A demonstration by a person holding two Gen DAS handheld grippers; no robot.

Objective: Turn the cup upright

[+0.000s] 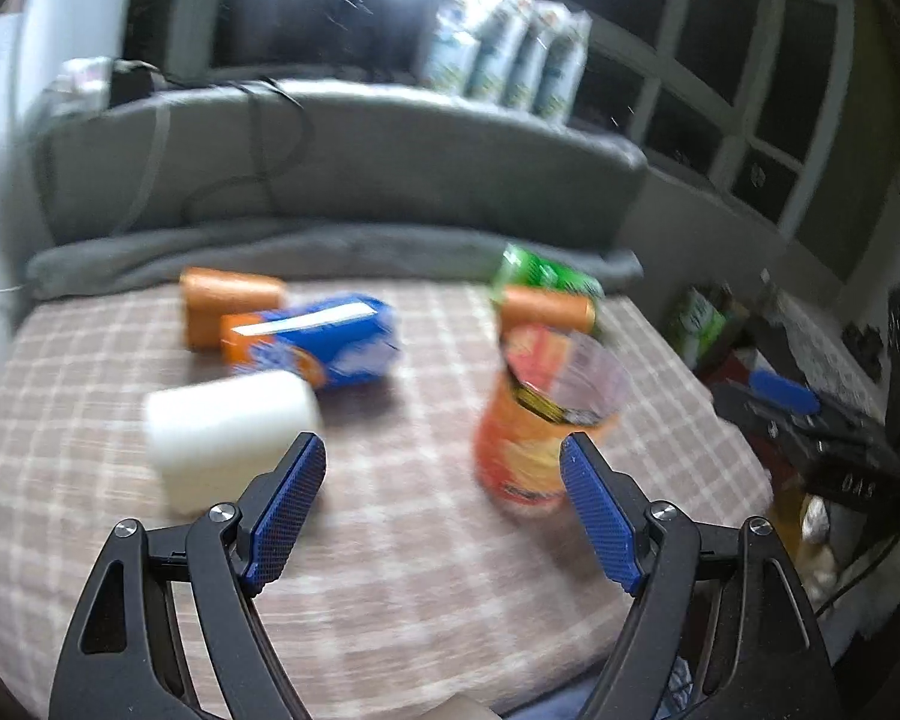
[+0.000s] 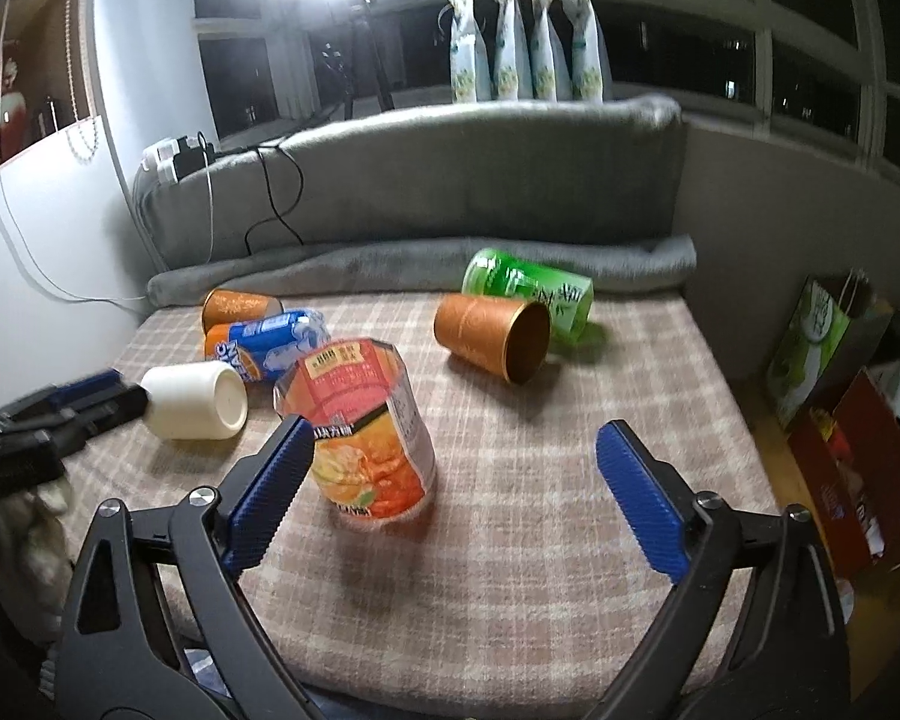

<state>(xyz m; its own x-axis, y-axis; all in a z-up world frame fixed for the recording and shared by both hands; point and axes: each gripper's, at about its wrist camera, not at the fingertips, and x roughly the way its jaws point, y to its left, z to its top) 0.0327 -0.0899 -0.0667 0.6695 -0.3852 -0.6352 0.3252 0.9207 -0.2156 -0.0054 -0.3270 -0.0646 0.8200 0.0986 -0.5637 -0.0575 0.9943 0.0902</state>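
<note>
Left wrist view motion-blurred, labels unreadable; orange-labelled clear cup (image 2: 366,429) stands on checkered table (image 2: 540,516) touching right gripper (image 2: 453,468) left finger, just ahead of left gripper (image 1: 444,501); both spread, empty.

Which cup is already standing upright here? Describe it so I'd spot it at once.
On the checked tablecloth in front of the grey sofa, nearest the open right gripper, stands a clear plastic cup with an orange-and-red printed label. It alone is upright; the white cup and orange cups lie on their sides.
</note>
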